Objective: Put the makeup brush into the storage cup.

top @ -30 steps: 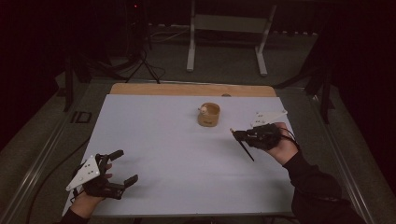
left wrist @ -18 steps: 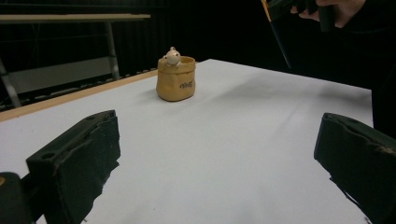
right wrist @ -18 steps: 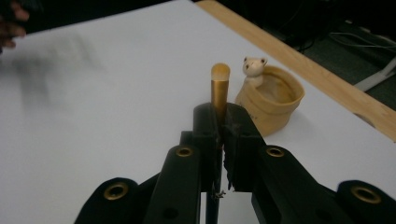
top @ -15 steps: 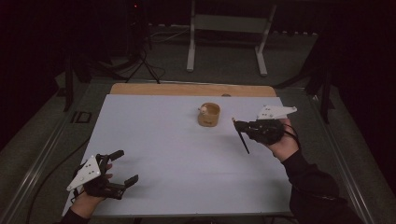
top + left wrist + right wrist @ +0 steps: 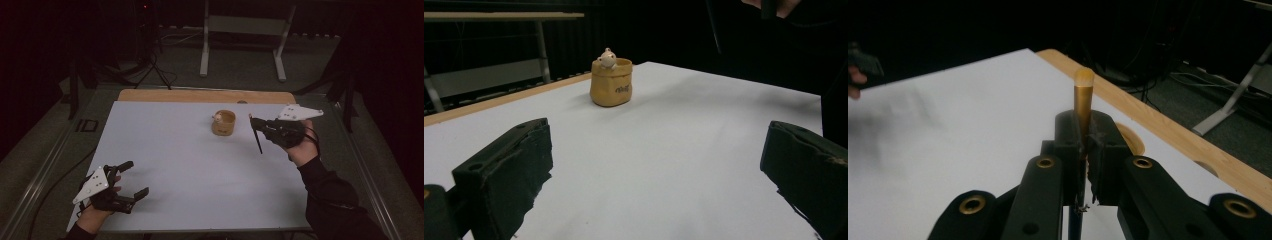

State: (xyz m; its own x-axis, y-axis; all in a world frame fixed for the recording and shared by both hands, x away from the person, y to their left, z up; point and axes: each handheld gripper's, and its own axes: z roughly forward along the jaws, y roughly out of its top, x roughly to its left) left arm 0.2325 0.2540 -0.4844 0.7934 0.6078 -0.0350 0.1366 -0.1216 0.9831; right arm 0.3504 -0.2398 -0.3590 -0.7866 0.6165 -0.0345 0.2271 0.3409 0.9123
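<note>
Now we hold a pencil (image 5: 256, 137) in our right gripper (image 5: 258, 125). Its jaws are pressed tight on the pencil, as the right gripper view shows, with the rounded tan end (image 5: 1083, 80) sticking up past them. In the high view the pencil hangs down above the table (image 5: 190, 170), just to the right of the cup (image 5: 223, 122).

We think the step in hand is carrying the pencil to the cup. Next we need to bring it over the cup's mouth, stand it straight, and lower it in. A little toy figure (image 5: 607, 58) sits at the cup's rim, so we should miss it.

Our left gripper (image 5: 131, 181) rests near the front left corner, its jaws spread wide with nothing between them. It is well apart from the cup. The white top is bare, so there is lots of room. The wooden back edge (image 5: 200, 95) lies just behind the cup.
</note>
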